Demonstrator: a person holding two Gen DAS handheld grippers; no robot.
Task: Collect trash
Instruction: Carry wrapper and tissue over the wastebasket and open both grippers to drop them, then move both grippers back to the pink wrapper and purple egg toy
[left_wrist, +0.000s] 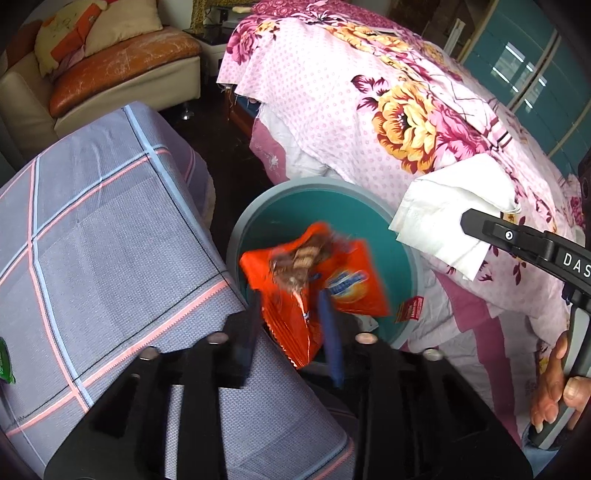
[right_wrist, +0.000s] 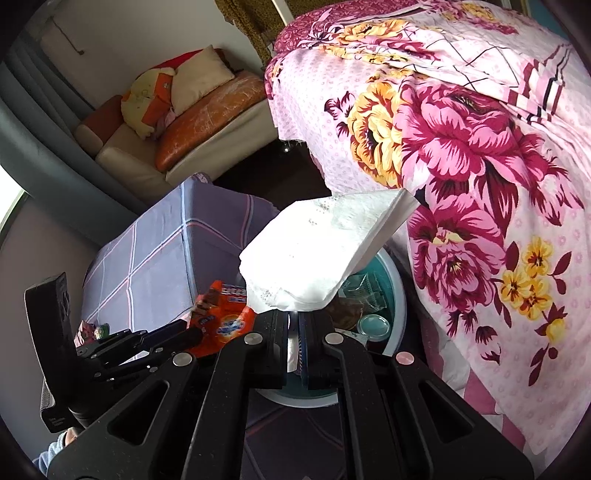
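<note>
A blurred orange snack wrapper (left_wrist: 314, 273) hangs over the teal bin (left_wrist: 243, 221), between the fingers of my left gripper (left_wrist: 291, 321). The jaws stand apart and the pads do not press on it. The right wrist view shows the same wrapper (right_wrist: 221, 325) at the left gripper's tip (right_wrist: 192, 334). My right gripper (right_wrist: 293, 321) is shut on a folded white tissue (right_wrist: 321, 247), held just above the bin's rim (right_wrist: 397, 295). The left wrist view has the tissue (left_wrist: 450, 214) at the right gripper's tip (left_wrist: 469, 221), beside the bin.
A box under grey checked cloth (left_wrist: 110, 240) stands left of the bin, with a green wrapper (left_wrist: 5, 362) at its edge. A bed with a floral cover (left_wrist: 369, 92) is on the right. A small red packet (left_wrist: 408, 308) lies by the rim. A sofa (left_wrist: 110, 74) stands behind.
</note>
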